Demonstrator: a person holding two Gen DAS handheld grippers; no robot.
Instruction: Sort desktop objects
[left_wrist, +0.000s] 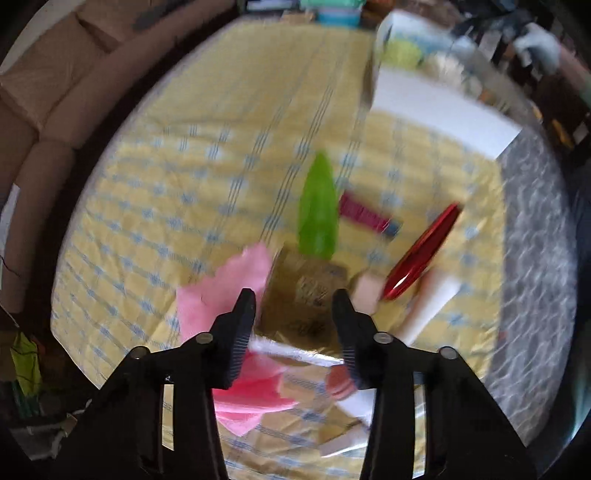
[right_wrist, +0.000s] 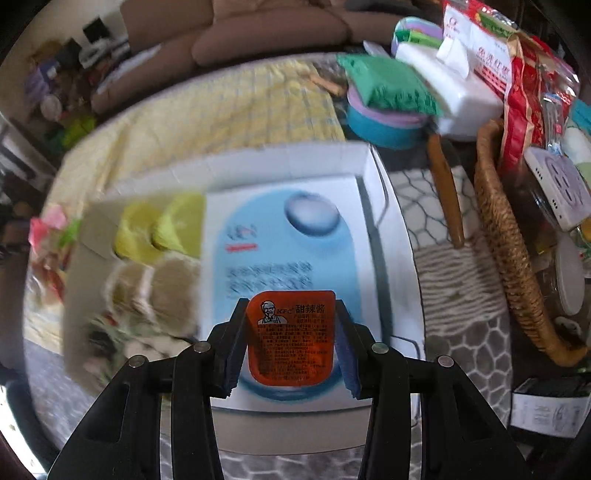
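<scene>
Over the box: the right gripper hung above the open white cardboard box with a pale blue printed flap; its jaws were closed on the orange KFC sauce packet with a printed foil lid, which stood upright between the blue finger pads
Inside the box: yellow rounded items and pale beige ones lay left of the blue flap, blurred
Right of the box: a woven wicker basket sat on the grey patterned mat; a brown wooden stick lay between box and basket
Behind the box: a green scrubbing cloth lay on a stack of round teal and purple containers
Left gripper: the left gripper hovered with jaws wide and nothing between them, above a gold-brown foil packet on the yellow checked tablecloth
Around the gold packet: a pink cloth lay just to its left; a green leaf-shaped item beyond it; a glossy red oval item to its right; all motion-blurred
</scene>
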